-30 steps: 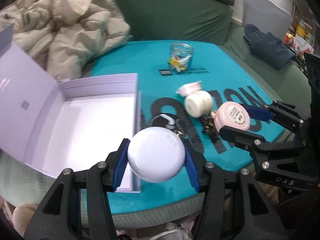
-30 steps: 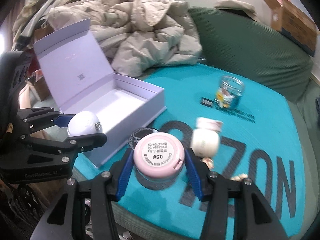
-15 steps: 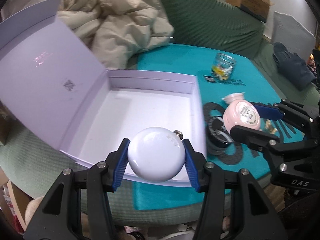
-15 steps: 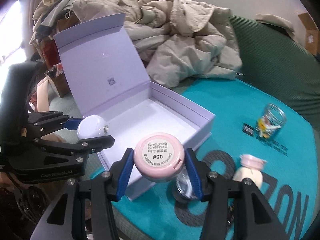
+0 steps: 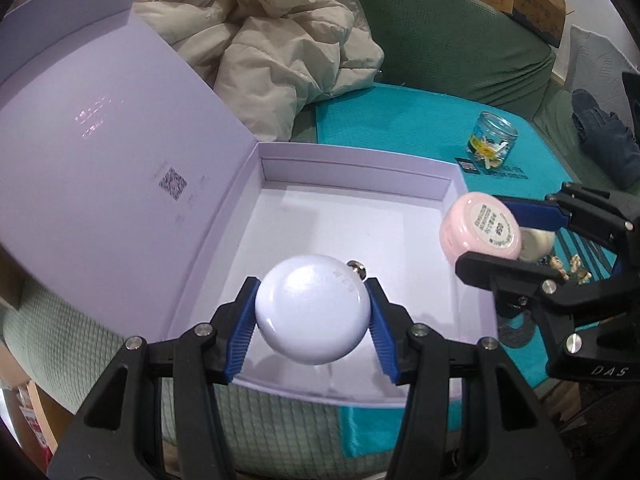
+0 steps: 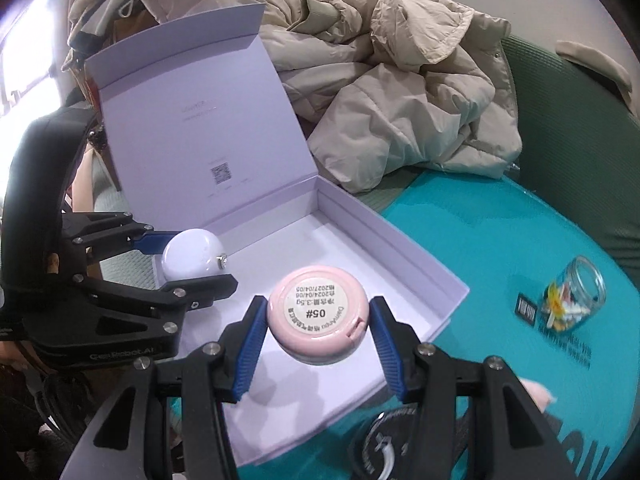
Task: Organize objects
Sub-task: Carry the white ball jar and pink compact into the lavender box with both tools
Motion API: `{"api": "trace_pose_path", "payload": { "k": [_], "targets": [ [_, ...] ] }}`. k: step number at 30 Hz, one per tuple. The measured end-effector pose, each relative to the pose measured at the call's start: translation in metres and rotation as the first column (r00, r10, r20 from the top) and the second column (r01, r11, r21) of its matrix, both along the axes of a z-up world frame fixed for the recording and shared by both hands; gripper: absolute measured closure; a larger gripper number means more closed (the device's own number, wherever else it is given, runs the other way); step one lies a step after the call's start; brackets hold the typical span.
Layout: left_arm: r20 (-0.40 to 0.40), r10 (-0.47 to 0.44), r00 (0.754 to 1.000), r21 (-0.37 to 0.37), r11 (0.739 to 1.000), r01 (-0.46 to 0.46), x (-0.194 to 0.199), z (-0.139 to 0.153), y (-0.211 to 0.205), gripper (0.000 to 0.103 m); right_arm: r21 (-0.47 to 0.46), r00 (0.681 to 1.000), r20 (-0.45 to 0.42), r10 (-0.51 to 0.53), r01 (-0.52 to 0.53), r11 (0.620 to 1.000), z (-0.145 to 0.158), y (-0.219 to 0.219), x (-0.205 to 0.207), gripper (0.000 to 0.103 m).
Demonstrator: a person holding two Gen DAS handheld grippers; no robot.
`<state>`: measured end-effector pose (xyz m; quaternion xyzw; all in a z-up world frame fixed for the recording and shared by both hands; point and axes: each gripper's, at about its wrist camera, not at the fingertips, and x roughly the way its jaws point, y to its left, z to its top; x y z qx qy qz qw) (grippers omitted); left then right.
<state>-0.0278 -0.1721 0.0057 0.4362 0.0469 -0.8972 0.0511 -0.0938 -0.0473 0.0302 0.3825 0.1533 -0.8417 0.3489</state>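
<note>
A: Pink compact [image 6: 317, 314], where?
B: Above the lilac box [image 6: 420, 276], labelled base facing up, clamped in the right hand-held gripper [image 6: 317, 338].
A: The left hand-held gripper [image 5: 312, 326]?
B: Clamped on the white round case [image 5: 312, 314], over the box too.

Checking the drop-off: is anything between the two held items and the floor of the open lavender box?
Nothing visible. The white round case and pink compact hang over the lavender box, whose lid stands open and whose floor shows bare.
</note>
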Motion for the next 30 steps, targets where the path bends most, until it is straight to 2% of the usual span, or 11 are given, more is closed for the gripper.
{"api": "trace_pose_path", "payload": {
  "k": [8, 12, 21, 30],
  "targets": [
    [0.037, -0.026, 0.999, -0.025, 0.999, 0.027, -0.031, -0.004, -0.009, 0.053, 0.017, 1.000, -0.004, 0.007, -0.007, 1.000, 0.000, -0.010, -0.029, 0.050],
    [0.059, -0.039, 0.997, -0.003, 0.999, 0.039, -0.049, -0.010, -0.015, 0.053, 0.034, 1.000, 0.002, 0.013, -0.013, 0.999, 0.000, -0.015, -0.041, 0.050],
    [0.074, -0.070, 0.995, -0.007, 0.997, 0.071, -0.083, -0.010, -0.025, 0.053, 0.065, 1.000, 0.010, 0.012, -0.013, 0.998, 0.001, -0.026, -0.063, 0.050],
    [0.119, -0.078, 0.990, -0.032, 0.996, 0.082, -0.110, -0.017, -0.031, 0.053, 0.108, 0.998, 0.070, -0.010, 0.002, 0.994, -0.022, -0.029, -0.078, 0.050]
  ]
}}
